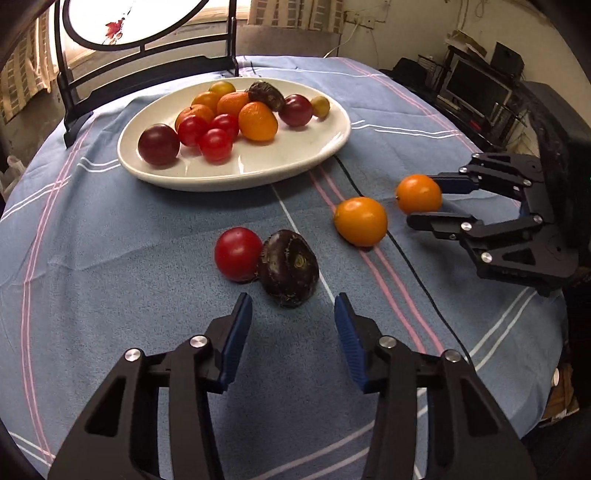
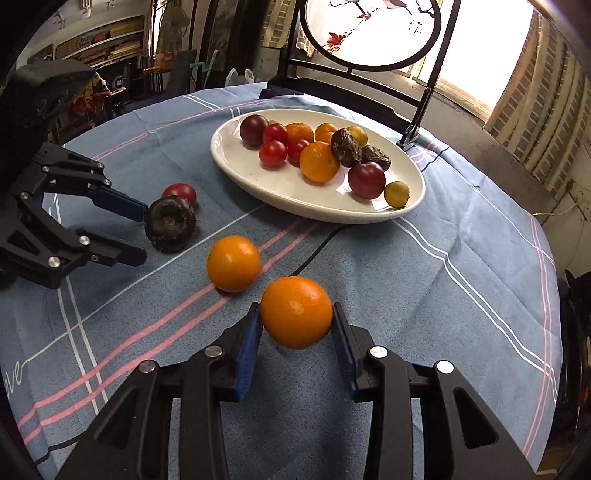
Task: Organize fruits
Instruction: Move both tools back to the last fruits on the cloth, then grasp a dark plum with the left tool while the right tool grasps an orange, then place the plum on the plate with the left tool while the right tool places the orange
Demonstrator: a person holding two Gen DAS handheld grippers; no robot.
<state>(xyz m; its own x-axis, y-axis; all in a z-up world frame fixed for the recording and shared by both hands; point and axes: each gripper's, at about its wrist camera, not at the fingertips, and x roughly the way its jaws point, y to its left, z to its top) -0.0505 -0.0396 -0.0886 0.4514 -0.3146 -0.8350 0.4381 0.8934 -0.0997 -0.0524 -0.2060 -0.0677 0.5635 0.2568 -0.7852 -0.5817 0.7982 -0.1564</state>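
A white oval plate holds several red, orange, dark and yellow fruits. On the blue cloth lie a red tomato, a dark brown fruit touching it, and an orange fruit. My left gripper is open, just in front of the dark fruit. My right gripper is shut on a second orange fruit, its pads pressing both sides.
A black stand with a round painted screen stands behind the plate. A thin black cable runs across the cloth. The round table's edge drops off to shelves and clutter on the sides.
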